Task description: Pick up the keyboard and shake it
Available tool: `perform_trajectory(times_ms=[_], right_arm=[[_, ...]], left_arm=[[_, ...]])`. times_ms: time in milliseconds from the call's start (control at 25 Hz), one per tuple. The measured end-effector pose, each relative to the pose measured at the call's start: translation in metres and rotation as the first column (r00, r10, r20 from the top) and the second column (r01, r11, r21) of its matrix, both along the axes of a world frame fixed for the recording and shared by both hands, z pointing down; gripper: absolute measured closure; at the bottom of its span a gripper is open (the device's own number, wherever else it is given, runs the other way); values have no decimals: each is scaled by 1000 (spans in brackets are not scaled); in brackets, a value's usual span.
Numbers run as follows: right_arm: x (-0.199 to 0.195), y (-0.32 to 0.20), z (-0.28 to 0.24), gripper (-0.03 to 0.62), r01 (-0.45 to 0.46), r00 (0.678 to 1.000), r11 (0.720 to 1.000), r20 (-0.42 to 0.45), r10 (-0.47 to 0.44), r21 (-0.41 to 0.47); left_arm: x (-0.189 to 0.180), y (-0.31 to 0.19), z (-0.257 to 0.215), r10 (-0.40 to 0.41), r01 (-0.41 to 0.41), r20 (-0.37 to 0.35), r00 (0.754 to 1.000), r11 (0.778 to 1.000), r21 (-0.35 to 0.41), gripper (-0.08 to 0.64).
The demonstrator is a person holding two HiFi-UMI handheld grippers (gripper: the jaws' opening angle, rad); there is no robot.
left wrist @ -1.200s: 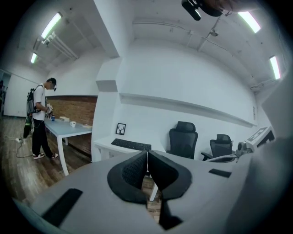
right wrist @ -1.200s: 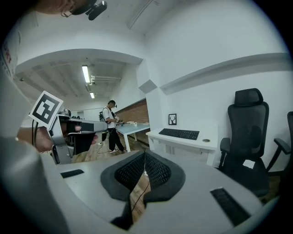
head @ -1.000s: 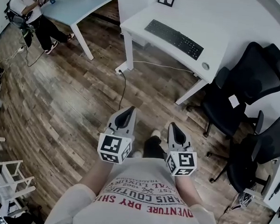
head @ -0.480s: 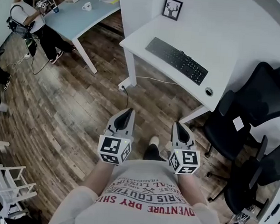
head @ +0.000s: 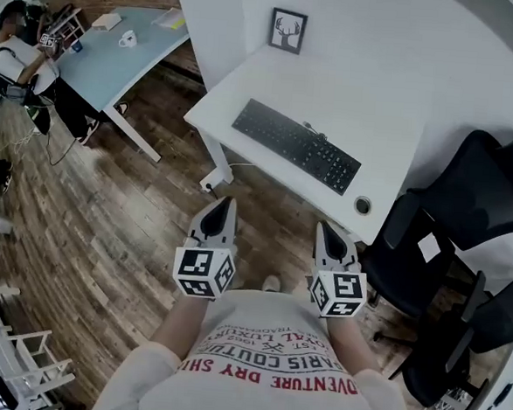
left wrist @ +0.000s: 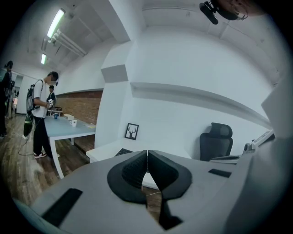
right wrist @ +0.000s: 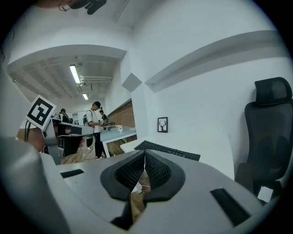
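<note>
Head view | keyboard [head: 296, 145] on desk [head: 377, 103]; mug [head: 128, 38] (contents unseen) well apart

Ahead of us stands the desk [head: 394, 113], set into a corner of the wall. The keyboard [head: 296, 145] lies slantwise on it near the front edge, and the framed picture [head: 288, 30] stands behind it against the wall. A round grommet [head: 362, 204] sits in the desk top just right of the keyboard. Our left gripper [head: 225, 205] and right gripper [head: 325, 227] hang side by side over the floor [head: 106, 224], short of the desk and apart from the keyboard. Office chairs [head: 467, 197] stand right of the desk. To the left, a second table [head: 100, 66] bears a mug [head: 128, 38], with a person [head: 21, 65] beside it.
</note>
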State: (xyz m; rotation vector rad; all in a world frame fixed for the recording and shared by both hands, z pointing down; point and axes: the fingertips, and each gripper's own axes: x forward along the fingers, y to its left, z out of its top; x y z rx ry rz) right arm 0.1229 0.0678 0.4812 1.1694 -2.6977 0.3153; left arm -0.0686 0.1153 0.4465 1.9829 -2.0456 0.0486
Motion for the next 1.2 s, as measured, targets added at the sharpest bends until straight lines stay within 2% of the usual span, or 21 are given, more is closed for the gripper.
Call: perform_trajectory(times_ms=[280,440,560,880,1040,1200], right_arm=[[16,-51,11,566,-98,995,994,2,98,-39],[19,-78,15,566,-191,981,980,2,191,-50],[18,-97,19,566,-277,961,959,-8,277,-62],[-10,-152,12,566,-459,888,886,-23,459,-69],[-30,-168,18,566,-517,856,852,-22,517,-83],[-44,-184,24,566,-558,829,825,-24,558,-95]], left_arm=[[14,-68,8,106,-106,11,994,994,-26,531],[13,-110,13,196,-195,26,980,980,-39,531],[10,-147,16,281,-279,19,960,959,-44,531],[-13,-245,8,473,-473,3,881,881,-29,531],[-35,-271,16,526,-526,1,850,850,-45,531],[-63,-291,27,544,-543,-3,839,836,-74,531]])
